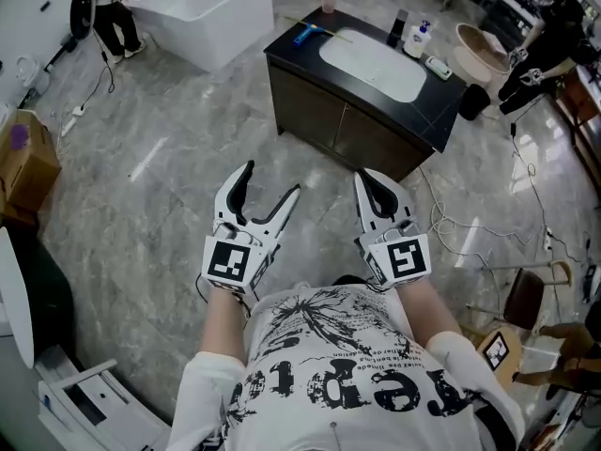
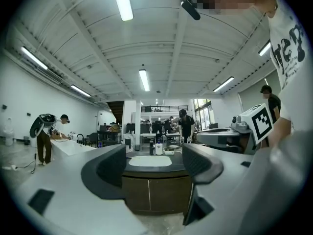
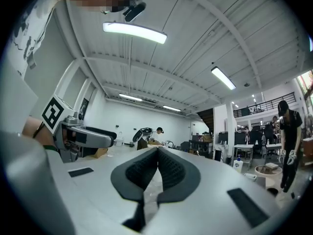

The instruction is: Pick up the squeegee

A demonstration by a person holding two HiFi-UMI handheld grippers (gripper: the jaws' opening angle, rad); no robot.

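Well ahead of my left gripper (image 1: 270, 182), jaws wide and empty, the blue squeegee (image 1: 304, 34) lies on the table's (image 1: 437, 106) far-left corner. My right gripper (image 1: 369, 180), closed on nothing, sits farther off.

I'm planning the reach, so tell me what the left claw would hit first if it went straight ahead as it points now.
Probably the front of the dark cabinet, just below the sink: it sits centred between the jaws of the open left claw. Only floor seems to lie before it.
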